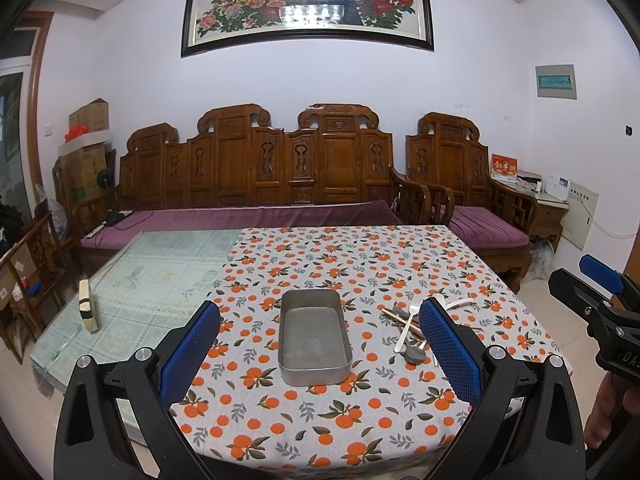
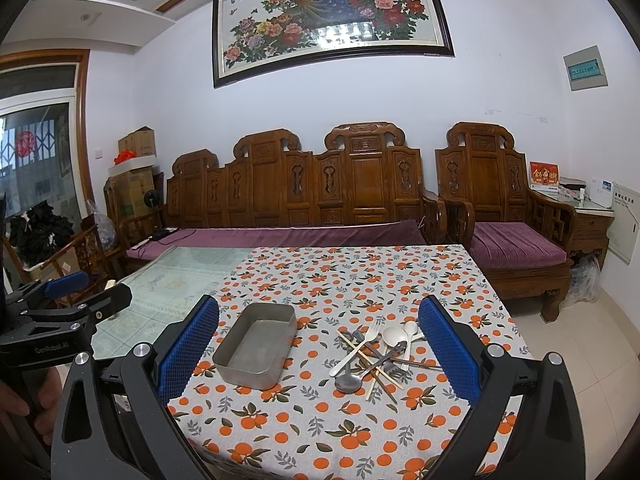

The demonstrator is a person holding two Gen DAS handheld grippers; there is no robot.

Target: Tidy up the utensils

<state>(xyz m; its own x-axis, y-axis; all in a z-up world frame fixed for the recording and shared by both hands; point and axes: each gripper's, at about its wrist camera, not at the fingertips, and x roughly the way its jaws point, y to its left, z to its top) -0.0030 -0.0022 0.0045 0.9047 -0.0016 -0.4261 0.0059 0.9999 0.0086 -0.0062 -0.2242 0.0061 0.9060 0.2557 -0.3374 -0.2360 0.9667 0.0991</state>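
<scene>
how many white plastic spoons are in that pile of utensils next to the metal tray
2 that show. One white spoon lies at the top middle of the pile, and a second white spoon sits just right of it, both right of the metal tray. More could be buried under the crossed utensils.

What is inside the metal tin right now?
Nothing: the metal tin shows a bare bottom in both views. The utensils lie piled on the tablecloth beside it. Its near inner wall is hidden.

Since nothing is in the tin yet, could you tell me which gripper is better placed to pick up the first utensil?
Right, probably. The right gripper, open, frames the utensil pile, while the left gripper faces the empty tin.
</scene>
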